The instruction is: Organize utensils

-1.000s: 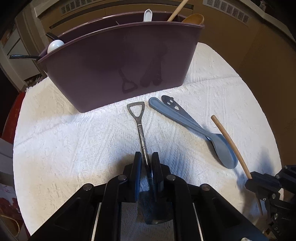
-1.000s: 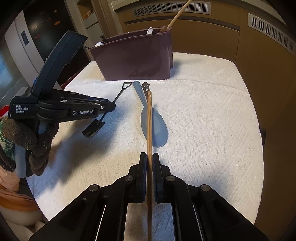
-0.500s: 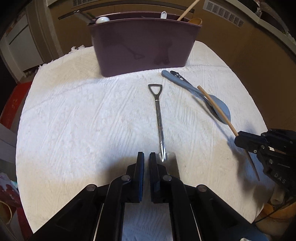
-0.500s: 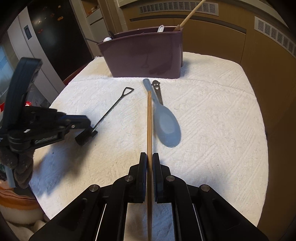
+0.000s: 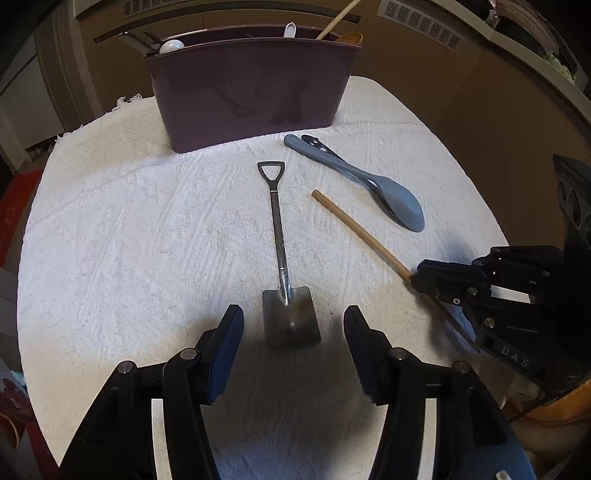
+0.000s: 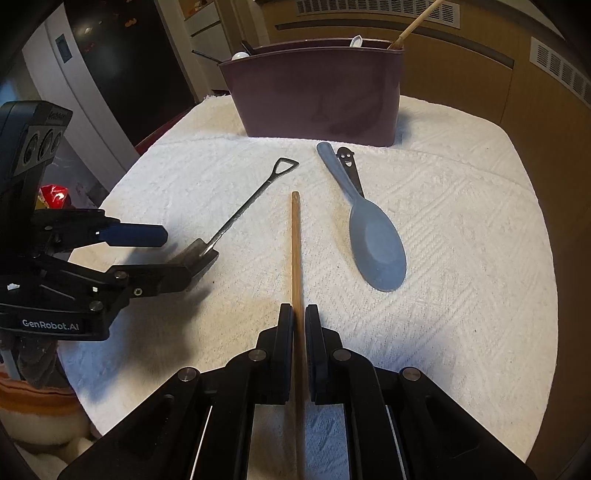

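Observation:
A small metal shovel-shaped spoon (image 5: 277, 236) (image 6: 240, 214) lies flat on the white towel, blade toward my left gripper (image 5: 293, 321) (image 6: 177, 254). The left jaws are opening and straddle the blade without touching it. My right gripper (image 6: 299, 317) (image 5: 415, 275) is shut on a wooden chopstick (image 6: 296, 251) (image 5: 354, 229) that points toward the purple utensil caddy (image 5: 251, 88) (image 6: 321, 96). A grey-blue spoon (image 5: 369, 184) (image 6: 373, 236) lies across a black smiley-face utensil (image 6: 347, 162) (image 5: 319, 144) near the caddy.
The caddy holds several utensils, among them a white spoon (image 5: 171, 45) and a wooden stick (image 5: 336, 20). The white towel (image 5: 129, 240) covers the round table. Wooden cabinet fronts (image 6: 461, 48) stand behind. A gloved hand (image 6: 26, 363) holds the left gripper.
My left gripper let go of the shovel spoon, drew back from the caddy and spread its jaws; the spoon now lies on the towel. The right gripper kept the chopstick and shifted slightly.

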Action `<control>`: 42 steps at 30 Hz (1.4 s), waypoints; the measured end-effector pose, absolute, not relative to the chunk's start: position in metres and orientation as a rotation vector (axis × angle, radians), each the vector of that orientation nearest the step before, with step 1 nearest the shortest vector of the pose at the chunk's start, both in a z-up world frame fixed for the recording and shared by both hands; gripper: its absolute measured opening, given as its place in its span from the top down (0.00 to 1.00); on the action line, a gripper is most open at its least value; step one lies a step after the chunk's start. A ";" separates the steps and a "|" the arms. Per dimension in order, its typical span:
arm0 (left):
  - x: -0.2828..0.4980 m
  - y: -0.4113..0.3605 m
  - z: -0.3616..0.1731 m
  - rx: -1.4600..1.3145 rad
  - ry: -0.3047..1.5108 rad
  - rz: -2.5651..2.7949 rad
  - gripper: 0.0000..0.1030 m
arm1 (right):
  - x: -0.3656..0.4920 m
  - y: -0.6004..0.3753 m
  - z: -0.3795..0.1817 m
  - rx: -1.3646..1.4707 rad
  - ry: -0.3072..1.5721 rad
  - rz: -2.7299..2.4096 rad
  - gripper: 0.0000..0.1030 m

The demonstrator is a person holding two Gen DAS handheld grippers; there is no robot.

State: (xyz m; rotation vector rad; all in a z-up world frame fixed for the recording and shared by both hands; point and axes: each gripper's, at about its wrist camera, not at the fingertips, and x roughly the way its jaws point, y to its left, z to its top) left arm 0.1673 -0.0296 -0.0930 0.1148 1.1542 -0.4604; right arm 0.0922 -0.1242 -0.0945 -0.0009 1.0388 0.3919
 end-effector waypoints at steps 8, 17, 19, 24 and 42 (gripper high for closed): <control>0.179 -0.035 -0.105 0.123 1.190 -0.401 0.49 | 0.086 -0.135 -0.094 0.012 1.030 0.380 0.92; 0.140 -0.027 -0.103 0.067 1.104 -0.397 0.50 | 0.085 -0.135 -0.093 0.020 1.024 0.384 0.92; 0.132 -0.022 -0.106 0.068 1.062 -0.355 0.50 | 0.084 -0.130 -0.093 0.010 1.021 0.399 0.92; 0.118 -0.030 -0.106 0.118 0.911 -0.278 0.52 | 0.083 -0.124 -0.091 0.001 1.019 0.410 0.92; 0.112 0.003 -0.049 0.016 0.739 -0.229 0.72 | 0.079 -0.135 -0.086 0.013 1.007 0.378 0.91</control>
